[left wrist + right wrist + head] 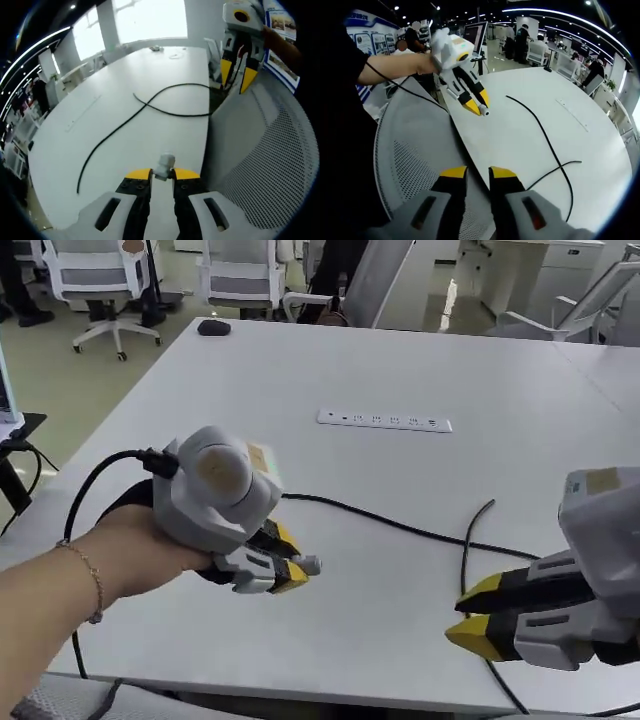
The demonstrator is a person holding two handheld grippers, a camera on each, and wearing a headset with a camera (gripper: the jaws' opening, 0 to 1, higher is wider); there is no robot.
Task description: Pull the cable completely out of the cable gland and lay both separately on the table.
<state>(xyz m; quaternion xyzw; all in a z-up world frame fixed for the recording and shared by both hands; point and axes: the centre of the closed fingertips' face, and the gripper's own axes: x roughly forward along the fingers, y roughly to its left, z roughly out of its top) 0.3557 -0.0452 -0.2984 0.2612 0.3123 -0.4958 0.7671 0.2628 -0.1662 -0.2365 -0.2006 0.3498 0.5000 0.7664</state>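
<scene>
Two grippers: both hang above the white table (pixel 420 360) in the lower part of the head view, tips turned inward toward each other; a fitting stance, I judge, for two tools meant to draw one part off another
Left gripper (pixel 294 562): lower left of the head view, carried in a hand (pixel 140 545); jaws clenched on the cable gland and held clear of the tabletop, so I judge this half of the job is not yet laid down
Cable gland (pixel 310 565): small pale grey piece pinched at the very tips of the left gripper; its long axis follows the line of the jaws, free end pointing right in the head view and upward in the left gripper view; no cable runs from it
Cable (pixel 400 527): black, loose on the table between the two grippers, touched by neither; the long run slants from centre frame down to the right, and a shorter run with a free end right of centre curves down across it; lying flat and apart from the gland, it looks already set down
Right gripper (pixel 472 615): lower right of the head view, pointing left; jaws stand a little apart with nothing between them, as the right gripper view also shows; released, probably because the cable it would pull is out
Remaining: by my reading, only setting the gland on a bare patch of table away from the cable
</scene>
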